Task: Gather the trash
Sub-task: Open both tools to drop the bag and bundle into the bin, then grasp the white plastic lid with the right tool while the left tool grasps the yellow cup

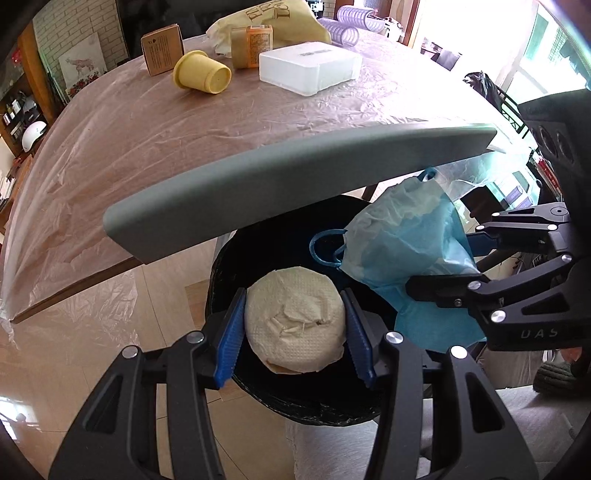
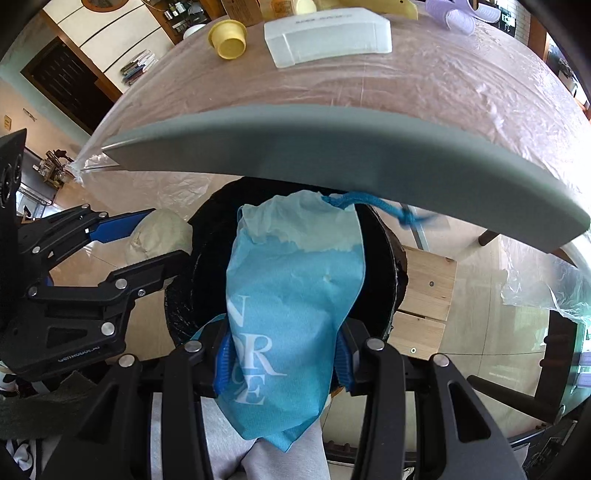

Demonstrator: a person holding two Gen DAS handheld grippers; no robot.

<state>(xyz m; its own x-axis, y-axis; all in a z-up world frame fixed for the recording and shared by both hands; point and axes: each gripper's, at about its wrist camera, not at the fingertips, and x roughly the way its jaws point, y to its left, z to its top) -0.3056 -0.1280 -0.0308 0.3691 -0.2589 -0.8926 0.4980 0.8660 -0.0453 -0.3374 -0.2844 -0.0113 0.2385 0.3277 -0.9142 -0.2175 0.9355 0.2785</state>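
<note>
Left claw (image 1: 295, 332): pinching a paper wad (image 1: 295, 321) over the open bin (image 1: 221, 273).
Right claw (image 2: 282, 362): pinching a blue bag (image 2: 295, 295) above the same bin, lid (image 1: 295, 184) raised.
Neither item dropped yet.
Surface (image 1: 166, 122) beyond: yellow cup (image 1: 201, 72), white box (image 1: 310, 66), cartons remain; apparently further collecting is left.

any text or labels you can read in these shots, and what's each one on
"OR" and below it "CE", with a partial "N" above: white letters on the blue nonwoven drawstring bag in the right gripper.
"UAS": partly cut off, on that gripper's black body.
Print on the yellow plastic bag, brown cardboard box, orange packet and white rectangular box: too blurred to read.
</note>
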